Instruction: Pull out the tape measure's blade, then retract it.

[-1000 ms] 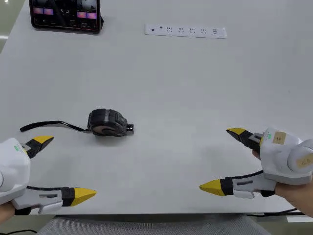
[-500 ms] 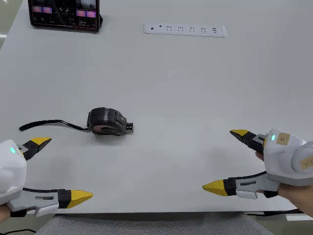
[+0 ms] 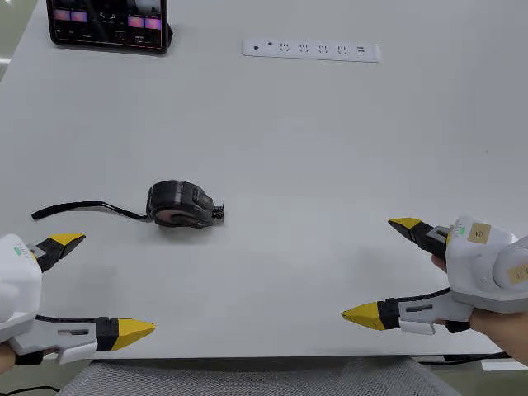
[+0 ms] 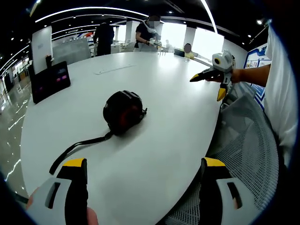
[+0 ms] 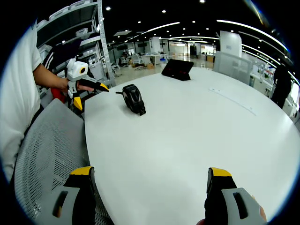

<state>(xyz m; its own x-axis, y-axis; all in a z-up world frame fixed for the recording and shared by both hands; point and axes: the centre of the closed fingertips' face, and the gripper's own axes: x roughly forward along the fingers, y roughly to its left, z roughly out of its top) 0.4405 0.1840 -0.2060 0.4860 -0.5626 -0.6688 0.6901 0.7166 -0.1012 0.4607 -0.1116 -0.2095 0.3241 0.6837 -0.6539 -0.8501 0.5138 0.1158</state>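
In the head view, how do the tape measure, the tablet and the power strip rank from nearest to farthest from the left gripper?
1. Tape measure, just ahead of the left gripper, slightly right.
2. Tablet, far edge, left.
3. Power strip, far edge, further right.

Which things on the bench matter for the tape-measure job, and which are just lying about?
For the job: tape measure, its black strap, left hand-held gripper, right hand-held gripper, both open.
Lying about: power strip, dark tablet.
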